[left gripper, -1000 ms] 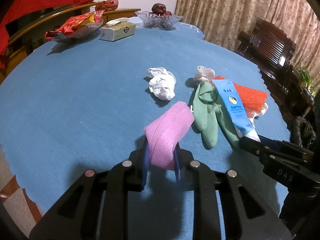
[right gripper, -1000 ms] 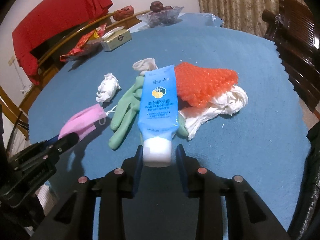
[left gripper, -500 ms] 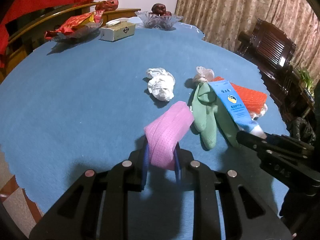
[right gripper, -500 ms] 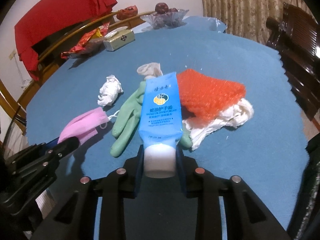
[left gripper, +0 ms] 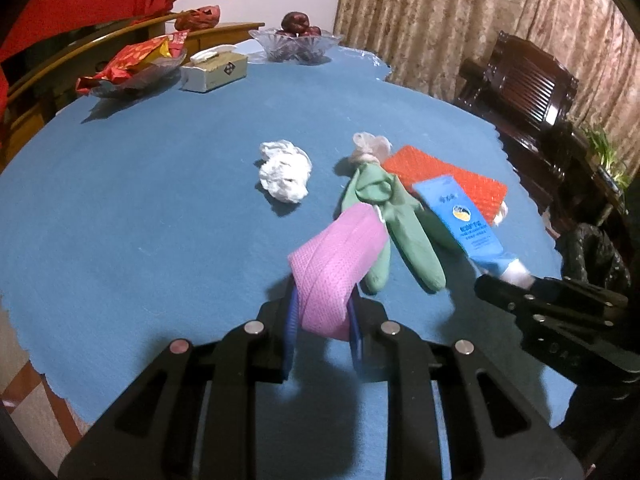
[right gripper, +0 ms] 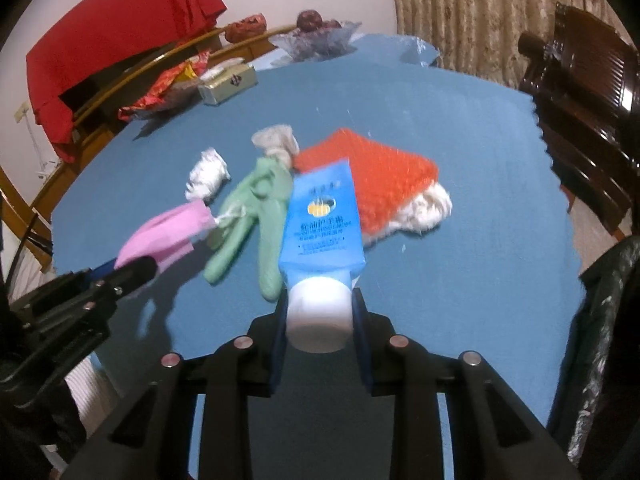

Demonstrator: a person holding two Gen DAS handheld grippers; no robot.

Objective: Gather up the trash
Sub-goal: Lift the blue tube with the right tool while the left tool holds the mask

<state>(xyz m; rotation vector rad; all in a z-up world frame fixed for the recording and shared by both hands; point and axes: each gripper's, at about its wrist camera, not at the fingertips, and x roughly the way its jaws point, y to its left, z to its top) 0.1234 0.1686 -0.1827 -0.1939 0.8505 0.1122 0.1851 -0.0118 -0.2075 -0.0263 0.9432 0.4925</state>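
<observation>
Over the blue tablecloth (left gripper: 140,220), left gripper (left gripper: 322,314) pinches a woven pink mask (left gripper: 336,264); right gripper (right gripper: 320,320) clamps a glossy tube (right gripper: 322,224)

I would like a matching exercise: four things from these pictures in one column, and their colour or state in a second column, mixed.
Things:
1. pink face mask
2. blue tube
3. crumpled tissue
4. glove

States:
a. green, lying on the blue tablecloth
b. held in the left gripper
c. white, lying apart from the pile
d. held by its white cap in the right gripper

Pairs: 1-b, 2-d, 3-c, 4-a
</observation>
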